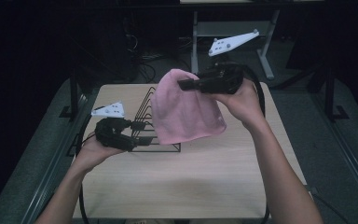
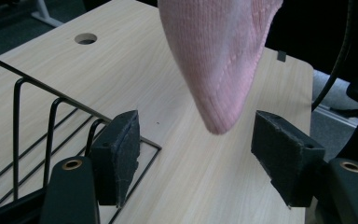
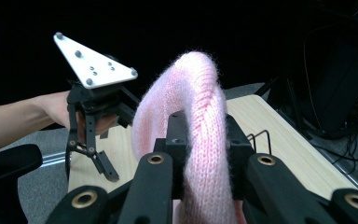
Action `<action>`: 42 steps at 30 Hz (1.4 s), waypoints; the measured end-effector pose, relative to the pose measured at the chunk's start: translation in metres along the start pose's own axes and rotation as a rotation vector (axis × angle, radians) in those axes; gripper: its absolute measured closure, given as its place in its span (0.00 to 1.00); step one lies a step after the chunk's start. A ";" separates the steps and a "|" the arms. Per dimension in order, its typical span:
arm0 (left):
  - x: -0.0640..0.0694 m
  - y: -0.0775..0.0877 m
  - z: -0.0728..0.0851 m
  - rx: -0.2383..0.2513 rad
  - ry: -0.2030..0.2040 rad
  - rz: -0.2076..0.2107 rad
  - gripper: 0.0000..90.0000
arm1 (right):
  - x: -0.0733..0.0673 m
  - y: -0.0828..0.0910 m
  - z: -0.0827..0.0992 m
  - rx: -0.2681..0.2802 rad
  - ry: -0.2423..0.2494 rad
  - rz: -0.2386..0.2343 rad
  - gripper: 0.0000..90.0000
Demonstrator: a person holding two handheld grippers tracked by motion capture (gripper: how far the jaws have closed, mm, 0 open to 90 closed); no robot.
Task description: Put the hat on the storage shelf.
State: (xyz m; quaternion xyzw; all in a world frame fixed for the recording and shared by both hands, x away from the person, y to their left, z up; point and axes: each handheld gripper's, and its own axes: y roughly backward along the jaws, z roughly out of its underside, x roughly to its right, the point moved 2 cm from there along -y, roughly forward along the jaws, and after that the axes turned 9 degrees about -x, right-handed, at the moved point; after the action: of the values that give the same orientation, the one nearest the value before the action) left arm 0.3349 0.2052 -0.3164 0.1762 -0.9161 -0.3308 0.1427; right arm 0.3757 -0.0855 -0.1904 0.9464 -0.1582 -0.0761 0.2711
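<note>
Dangling pink hat (image 2: 219,56) between parted left jaws; right jaws clamped on its knit

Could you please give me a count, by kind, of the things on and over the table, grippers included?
Pink knitted hat: 1
Black wire rack: 1
Handheld grippers: 2, the left gripper and the right gripper
Total: 4
</note>
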 end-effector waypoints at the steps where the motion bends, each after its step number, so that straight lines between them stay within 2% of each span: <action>1: -0.001 0.000 0.000 -0.003 -0.004 0.006 0.40 | 0.000 -0.003 -0.002 -0.004 0.004 -0.004 0.86; 8: -0.003 0.000 -0.001 0.003 -0.010 0.016 0.46 | -0.003 -0.015 -0.015 -0.004 0.029 -0.019 0.86; 16: -0.009 0.005 -0.004 0.037 0.012 0.024 0.62 | -0.005 -0.026 -0.027 0.014 0.046 -0.038 0.86; 19: -0.014 0.009 -0.005 0.039 0.021 0.013 0.73 | -0.004 -0.029 -0.029 0.025 0.047 -0.039 0.86; 26: -0.023 0.021 -0.013 0.025 -0.005 -0.033 0.88 | 0.001 -0.032 -0.036 0.053 0.044 -0.030 0.86; 32: -0.033 0.029 -0.019 0.012 0.001 -0.072 0.91 | 0.007 -0.032 -0.041 0.069 0.029 -0.006 0.85; 33: -0.039 0.032 -0.022 0.004 0.005 -0.090 0.91 | 0.011 -0.034 -0.042 0.071 0.030 0.018 0.85; 35: -0.044 0.033 -0.023 -0.014 0.004 -0.108 0.91 | 0.016 -0.036 -0.042 0.074 0.021 0.023 0.85; 42: -0.064 0.030 -0.023 -0.030 0.035 -0.134 0.91 | 0.033 -0.050 -0.040 0.071 -0.014 0.044 0.85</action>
State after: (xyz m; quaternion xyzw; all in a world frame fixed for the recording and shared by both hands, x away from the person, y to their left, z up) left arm 0.3942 0.2414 -0.2891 0.2406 -0.8945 -0.3501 0.1391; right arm 0.4289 -0.0371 -0.1852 0.9511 -0.1835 -0.0711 0.2380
